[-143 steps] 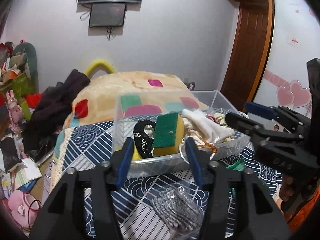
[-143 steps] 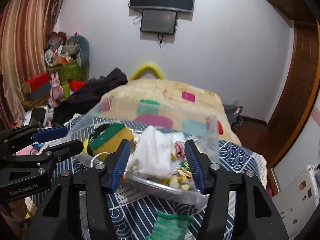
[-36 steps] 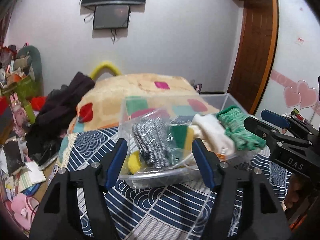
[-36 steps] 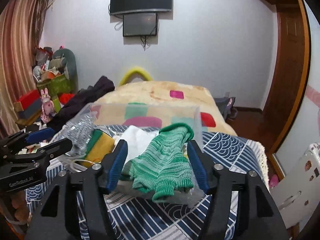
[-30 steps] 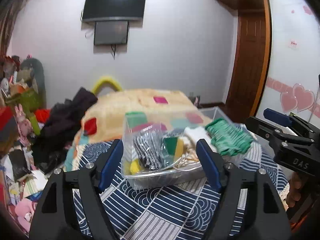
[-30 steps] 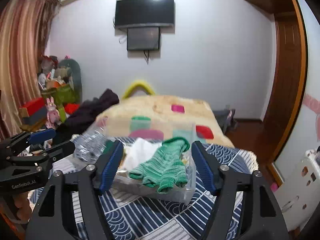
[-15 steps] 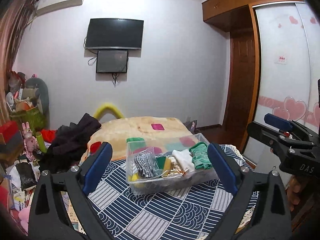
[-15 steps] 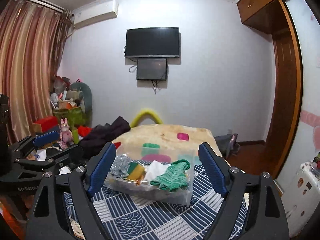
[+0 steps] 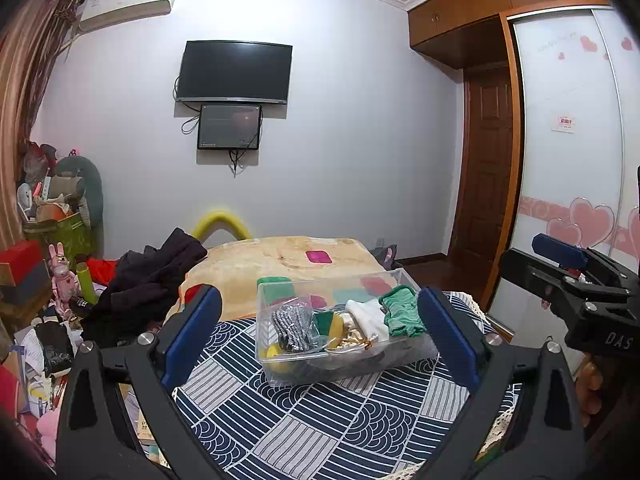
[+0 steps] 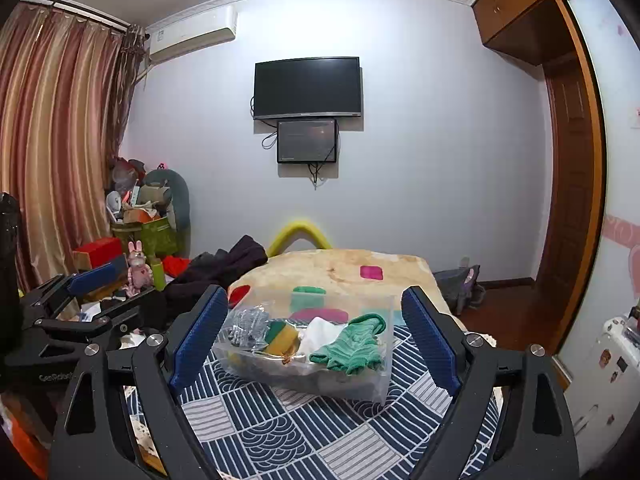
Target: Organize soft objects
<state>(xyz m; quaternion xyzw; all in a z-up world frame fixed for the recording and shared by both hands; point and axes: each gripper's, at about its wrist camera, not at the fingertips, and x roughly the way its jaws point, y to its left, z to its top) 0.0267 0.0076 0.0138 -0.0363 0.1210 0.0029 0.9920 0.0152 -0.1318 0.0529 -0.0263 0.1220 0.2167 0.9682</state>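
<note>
In the left wrist view, the left gripper (image 9: 320, 336) spreads wide and empty across the lower frame over a navy-and-white patterned cloth (image 9: 320, 432), framing at centre a clear plastic box (image 9: 340, 372) that holds a green knit glove (image 9: 400, 314), a white cloth (image 9: 366, 316), a grey mesh piece (image 9: 292, 326) and a green-yellow sponge (image 9: 330, 322). In the right wrist view, the right gripper (image 10: 316, 340) gapes equally wide and empty around the same box (image 10: 376, 380), the ribbed glove (image 10: 354, 346) draped at its right end; a dark television (image 10: 307, 87) hangs upper centre on the pale wall, striped curtains (image 10: 52, 140) at left.
</note>
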